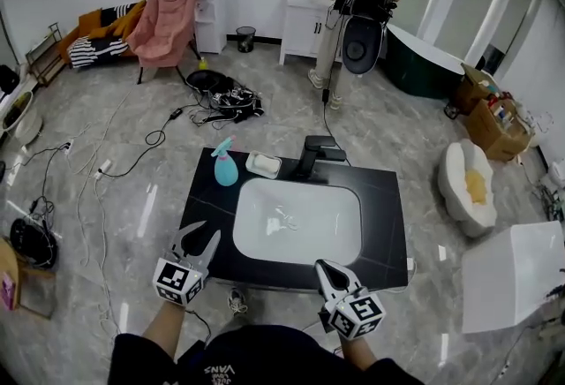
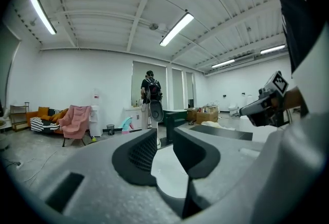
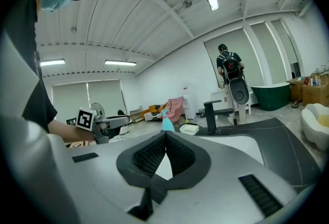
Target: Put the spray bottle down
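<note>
Two grippers are hovering at the near edge of the black counter [image 1: 388, 198], while the spray bottle [image 1: 226, 166] is standing free near its far left corner.

I am holding the left gripper [image 1: 199, 237] with its jaws slightly apart and empty, and the right gripper [image 1: 323, 266] with its jaws pressed together on nothing. The bottle is standing upright, long axis vertical, just beside the soap dish [image 1: 263, 165]; I cannot tell which way its nozzle is facing. Open floor is surrounding the counter, with cables [image 1: 132, 145] trailing on the left. Only the head view is showing the whole white basin [image 1: 296, 220].
</note>
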`<state>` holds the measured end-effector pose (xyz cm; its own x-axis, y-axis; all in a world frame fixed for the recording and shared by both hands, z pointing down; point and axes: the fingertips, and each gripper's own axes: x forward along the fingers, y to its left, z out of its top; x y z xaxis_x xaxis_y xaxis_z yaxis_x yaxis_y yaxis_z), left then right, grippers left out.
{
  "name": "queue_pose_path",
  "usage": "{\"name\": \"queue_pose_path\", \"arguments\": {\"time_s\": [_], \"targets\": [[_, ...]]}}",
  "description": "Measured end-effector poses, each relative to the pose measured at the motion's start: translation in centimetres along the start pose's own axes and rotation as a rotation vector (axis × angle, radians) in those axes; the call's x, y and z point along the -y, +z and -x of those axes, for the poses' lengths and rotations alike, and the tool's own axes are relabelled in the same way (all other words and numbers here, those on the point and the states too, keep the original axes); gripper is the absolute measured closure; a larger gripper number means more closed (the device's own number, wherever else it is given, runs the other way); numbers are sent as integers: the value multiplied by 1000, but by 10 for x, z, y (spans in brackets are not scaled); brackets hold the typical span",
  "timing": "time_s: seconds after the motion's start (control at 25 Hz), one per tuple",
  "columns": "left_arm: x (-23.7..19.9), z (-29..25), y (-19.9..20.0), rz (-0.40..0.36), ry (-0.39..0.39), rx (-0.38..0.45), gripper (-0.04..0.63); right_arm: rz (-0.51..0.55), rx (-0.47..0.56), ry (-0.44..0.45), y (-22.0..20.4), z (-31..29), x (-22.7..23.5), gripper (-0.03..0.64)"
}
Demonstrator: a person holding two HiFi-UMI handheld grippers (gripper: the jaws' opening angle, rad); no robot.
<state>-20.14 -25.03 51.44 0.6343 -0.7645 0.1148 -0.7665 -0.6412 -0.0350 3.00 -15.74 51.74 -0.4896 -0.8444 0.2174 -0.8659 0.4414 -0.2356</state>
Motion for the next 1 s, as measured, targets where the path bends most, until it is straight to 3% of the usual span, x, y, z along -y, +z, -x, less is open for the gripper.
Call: {"name": "queue_pose_path", "arguments": {"time_s": [0.28,1.0], "targets": [[55,37,4,-28,-34,-24,561,11,-8,49,-6,15,-17,614],[140,88,-23,35,-64,-111,574,29,-90,92,-38,54,-55,615]]}}
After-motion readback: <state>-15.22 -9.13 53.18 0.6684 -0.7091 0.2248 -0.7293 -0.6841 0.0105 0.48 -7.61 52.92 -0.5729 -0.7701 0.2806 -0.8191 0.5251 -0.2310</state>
